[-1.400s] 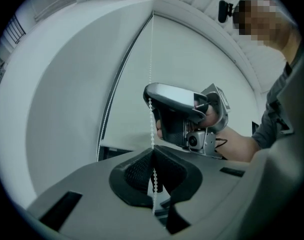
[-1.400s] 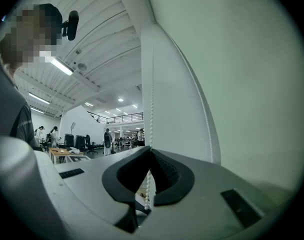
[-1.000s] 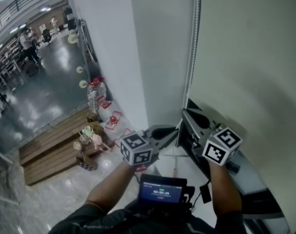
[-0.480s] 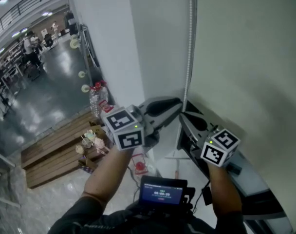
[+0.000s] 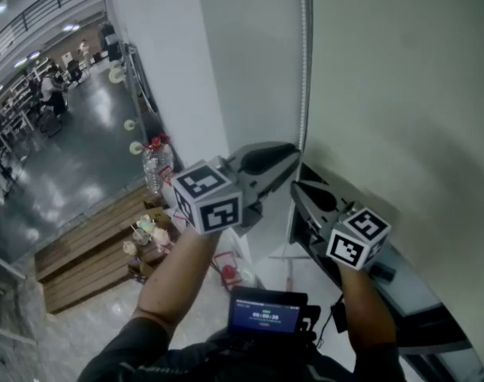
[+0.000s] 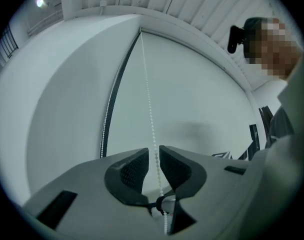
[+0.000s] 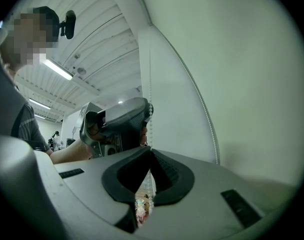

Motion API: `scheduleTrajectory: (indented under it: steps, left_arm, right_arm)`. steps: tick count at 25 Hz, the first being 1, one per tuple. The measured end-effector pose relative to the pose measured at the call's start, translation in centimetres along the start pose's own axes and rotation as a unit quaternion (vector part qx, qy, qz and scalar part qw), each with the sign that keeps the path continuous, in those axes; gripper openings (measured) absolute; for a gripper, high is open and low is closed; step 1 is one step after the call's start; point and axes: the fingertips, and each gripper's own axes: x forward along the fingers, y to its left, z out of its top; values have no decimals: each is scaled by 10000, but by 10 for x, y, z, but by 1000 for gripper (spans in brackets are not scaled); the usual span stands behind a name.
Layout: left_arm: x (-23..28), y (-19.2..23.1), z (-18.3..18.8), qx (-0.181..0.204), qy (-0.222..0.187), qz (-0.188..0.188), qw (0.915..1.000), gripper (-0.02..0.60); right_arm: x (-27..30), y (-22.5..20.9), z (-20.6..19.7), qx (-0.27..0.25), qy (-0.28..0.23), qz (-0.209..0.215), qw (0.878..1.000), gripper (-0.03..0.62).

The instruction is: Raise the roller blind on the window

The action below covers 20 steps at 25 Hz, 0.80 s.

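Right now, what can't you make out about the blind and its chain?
- Top of the roller blind: cut off by the head view's upper edge. In the left gripper view it is too small to make out where the bead chain ends.
- Chain's lower loop: hidden in the head view behind the left gripper and right gripper.
- Blind's bottom edge: partly behind the right gripper in the head view, and in neither gripper view.
- Timer screen: digits too small to read.

- The bead chain [image 5: 305, 70] hangs along the left edge of the roller blind [image 5: 401, 78].
- The left gripper [image 5: 294, 153] sits just above the right gripper [image 5: 297, 187], and the chain runs between the jaws of both.
- Bottles [image 5: 154, 161] stand below, at left, beside a wooden platform [image 5: 83, 249].
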Motion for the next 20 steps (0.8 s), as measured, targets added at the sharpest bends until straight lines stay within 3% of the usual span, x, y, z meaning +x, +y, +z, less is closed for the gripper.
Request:
scheduleTrajectory:
  steps: [7,12,16,20]
  left_arm:
    - [6,1,6,67,-28,-58,10000,75]
    - [8,-5,1,-122,-149,-425,9989,8]
    - [1,-3,0,-233,-338,-409,9983,6]
    - [3,-6,-8,-193,-264,-339,9989,5]
  right_arm:
    - [2,4,2,-3,33,63,10000,2]
    - [2,3,-1,53,2,68,10000,2]
    - [5,5,-6,75,52,108,9999,2]
    - [2,2,-15,158,156,96,9997,2]
